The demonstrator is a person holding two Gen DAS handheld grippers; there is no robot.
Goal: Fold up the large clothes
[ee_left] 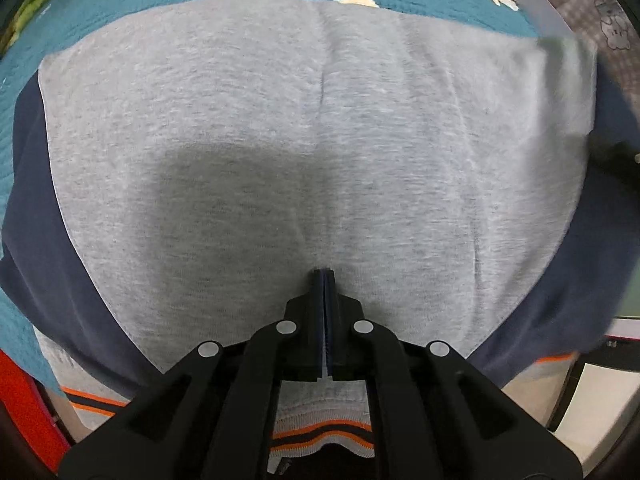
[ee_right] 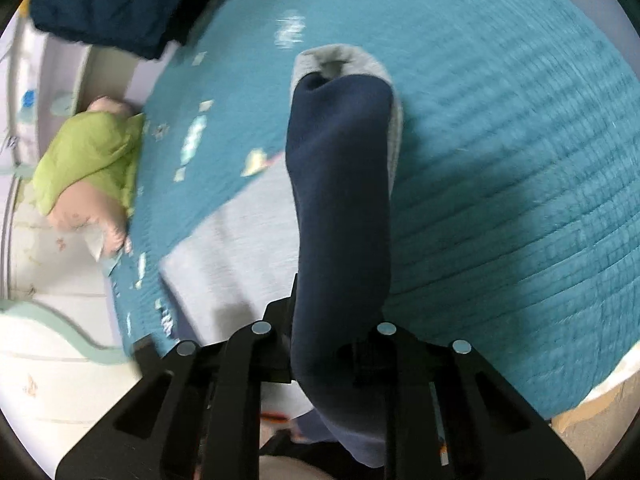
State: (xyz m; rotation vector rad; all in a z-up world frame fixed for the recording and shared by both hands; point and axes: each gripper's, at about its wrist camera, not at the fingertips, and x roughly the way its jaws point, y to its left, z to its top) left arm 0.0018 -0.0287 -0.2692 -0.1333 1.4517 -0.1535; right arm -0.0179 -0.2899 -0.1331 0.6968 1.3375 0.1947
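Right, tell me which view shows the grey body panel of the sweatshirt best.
The left wrist view: the grey knit body panel lies spread flat, filling the picture. The right wrist view shows only a blurred pale corner beside the navy sleeve.

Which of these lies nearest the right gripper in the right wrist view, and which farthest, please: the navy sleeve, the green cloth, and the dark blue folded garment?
1. Navy sleeve: between the jaws of the right gripper, centre.
2. Green cloth: left, at the bedspread's edge.
3. Dark blue folded garment: top left, farthest.
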